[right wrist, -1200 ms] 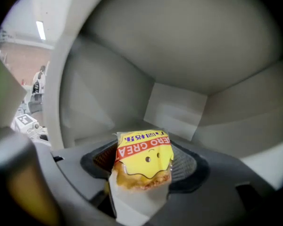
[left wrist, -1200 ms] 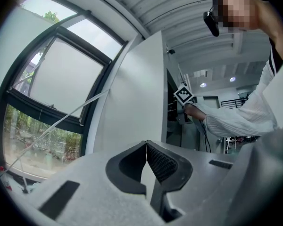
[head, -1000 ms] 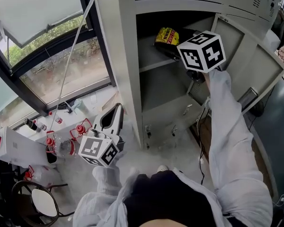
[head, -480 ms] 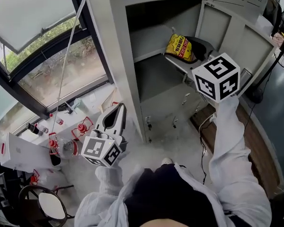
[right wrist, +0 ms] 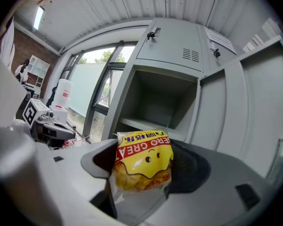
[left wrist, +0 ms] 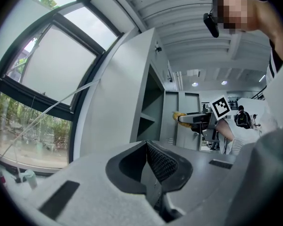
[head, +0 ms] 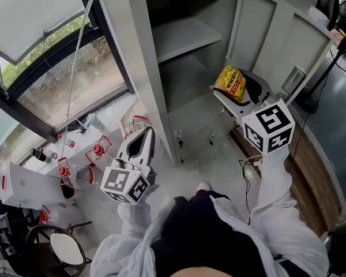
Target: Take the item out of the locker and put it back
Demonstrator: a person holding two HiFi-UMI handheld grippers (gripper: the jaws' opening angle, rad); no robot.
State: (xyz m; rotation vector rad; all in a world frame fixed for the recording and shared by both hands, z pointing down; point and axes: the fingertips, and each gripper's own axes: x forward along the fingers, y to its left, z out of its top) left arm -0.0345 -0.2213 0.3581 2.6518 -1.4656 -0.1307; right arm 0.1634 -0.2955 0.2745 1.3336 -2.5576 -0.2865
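The yellow snack bag (head: 229,83) is out in front of the open grey locker (head: 139,51), below its inner shelf (head: 187,36). My right gripper (head: 235,94) is shut on the bag; in the right gripper view the bag (right wrist: 143,159) fills the space between the jaws of the right gripper (right wrist: 144,166). The compartment behind it shows nothing inside. My left gripper (head: 145,135) hangs low at the left of the locker, away from the bag, its jaws together with nothing in them. The left gripper (left wrist: 148,149) looks towards the locker's side wall.
The locker door (head: 277,36) stands open at the right. A large window (head: 52,68) is at the left, with red-capped bottles (head: 97,156) on the floor below it. A round stool (head: 59,247) is at the lower left. Cables (head: 249,165) lie by the locker's foot.
My right gripper has drawn the snack bag out of the locker's upper compartment, down and to the right in the head view. The left gripper has shifted only slightly.
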